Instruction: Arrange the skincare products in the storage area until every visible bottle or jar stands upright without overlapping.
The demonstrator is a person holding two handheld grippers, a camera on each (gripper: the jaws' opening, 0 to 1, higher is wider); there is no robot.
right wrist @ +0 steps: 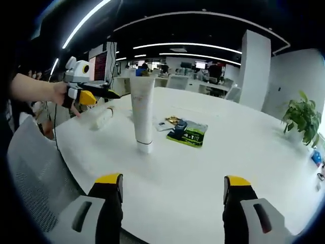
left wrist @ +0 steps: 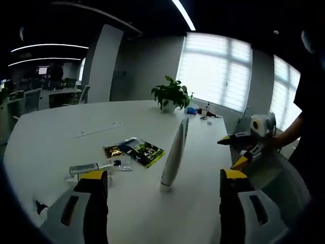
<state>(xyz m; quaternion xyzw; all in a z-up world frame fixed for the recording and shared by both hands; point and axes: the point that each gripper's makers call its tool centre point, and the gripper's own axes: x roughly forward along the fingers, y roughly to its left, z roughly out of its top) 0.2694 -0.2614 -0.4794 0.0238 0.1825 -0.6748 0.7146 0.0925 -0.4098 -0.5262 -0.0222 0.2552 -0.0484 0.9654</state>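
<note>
A tall white tube [left wrist: 174, 152] stands upright on its cap near the table's middle, just beyond my left gripper [left wrist: 163, 176], which is open with nothing between its jaws. A clear little bottle [left wrist: 85, 169] lies on its side by the left jaw. Flat sachets lie behind it, one dark green [left wrist: 146, 151] and one gold [left wrist: 112, 151]. My right gripper [right wrist: 172, 183] is also open and holds nothing, and the tube [right wrist: 142, 112] stands ahead of it. The lying bottle [right wrist: 101, 117] and the green sachet [right wrist: 188, 133] flank the tube. A hand holds each gripper: the right gripper [left wrist: 242, 148], the left gripper [right wrist: 94, 95].
The white round table [left wrist: 61, 127] is wide and mostly bare. A potted plant [left wrist: 171, 94] stands at its far edge with small items beside it. A grey mesh chair [right wrist: 30, 168] stands at the near edge. Desks and chairs stand behind.
</note>
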